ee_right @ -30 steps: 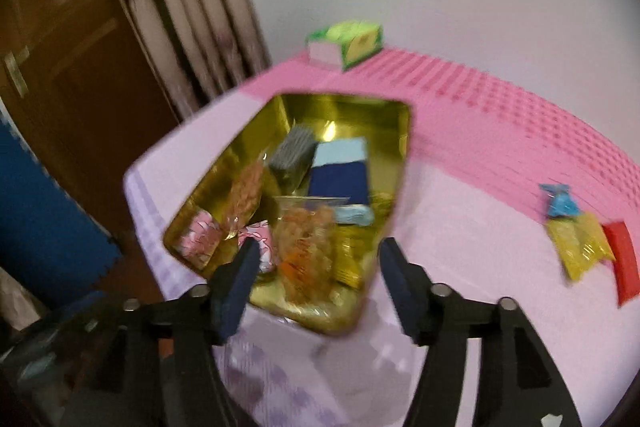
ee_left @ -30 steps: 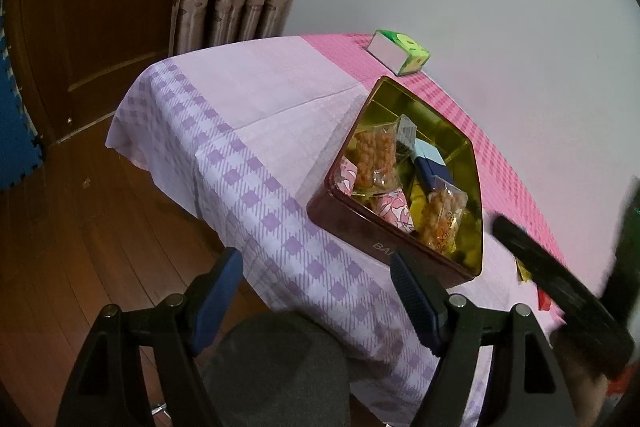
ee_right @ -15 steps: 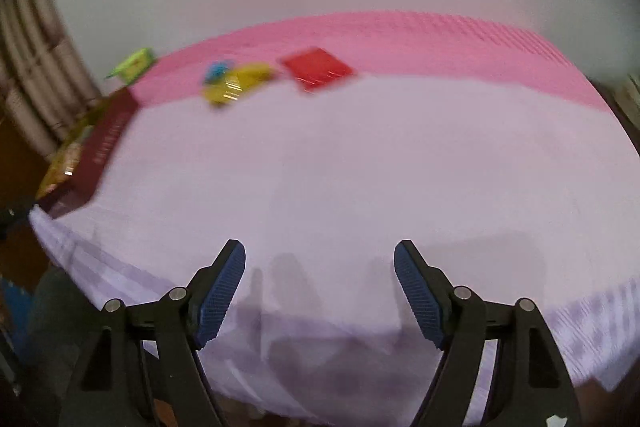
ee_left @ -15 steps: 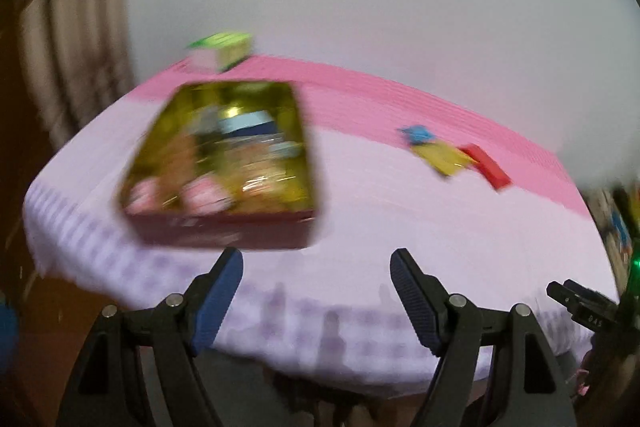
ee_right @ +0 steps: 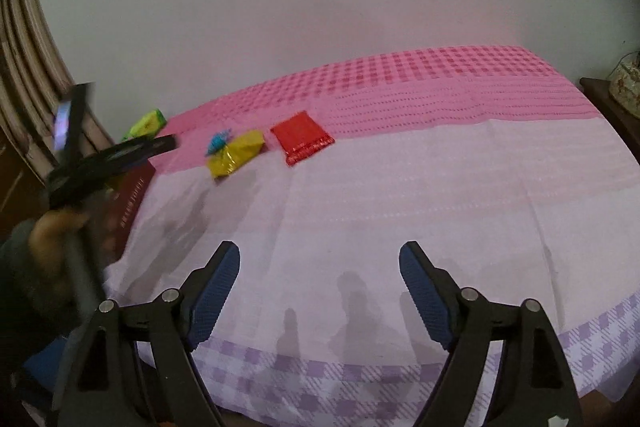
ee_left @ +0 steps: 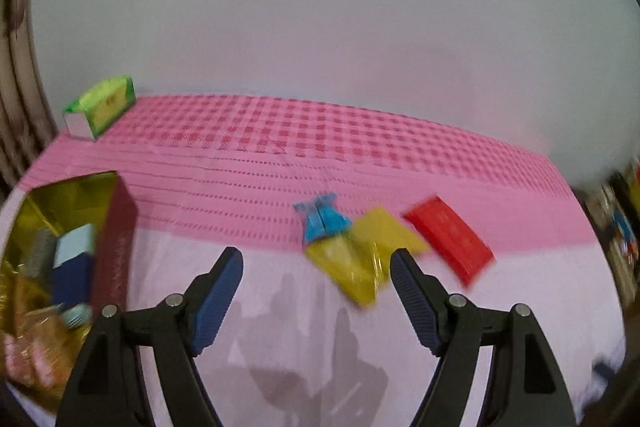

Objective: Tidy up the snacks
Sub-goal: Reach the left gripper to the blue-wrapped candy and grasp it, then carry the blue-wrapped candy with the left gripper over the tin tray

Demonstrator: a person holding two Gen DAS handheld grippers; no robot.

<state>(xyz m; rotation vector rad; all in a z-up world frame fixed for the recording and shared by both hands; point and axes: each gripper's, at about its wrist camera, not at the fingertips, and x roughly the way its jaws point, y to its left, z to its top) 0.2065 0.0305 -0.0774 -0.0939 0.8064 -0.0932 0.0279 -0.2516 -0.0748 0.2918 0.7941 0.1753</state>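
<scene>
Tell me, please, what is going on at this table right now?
A person is sorting snacks with a hand-held tool in each hand. The left tool is open and empty; the right tool is opening, nothing between its jaws. A red packet, a yellow packet and a small blue packet lie loose on the tablecloth. The open tin at the left already holds several snacks.
</scene>
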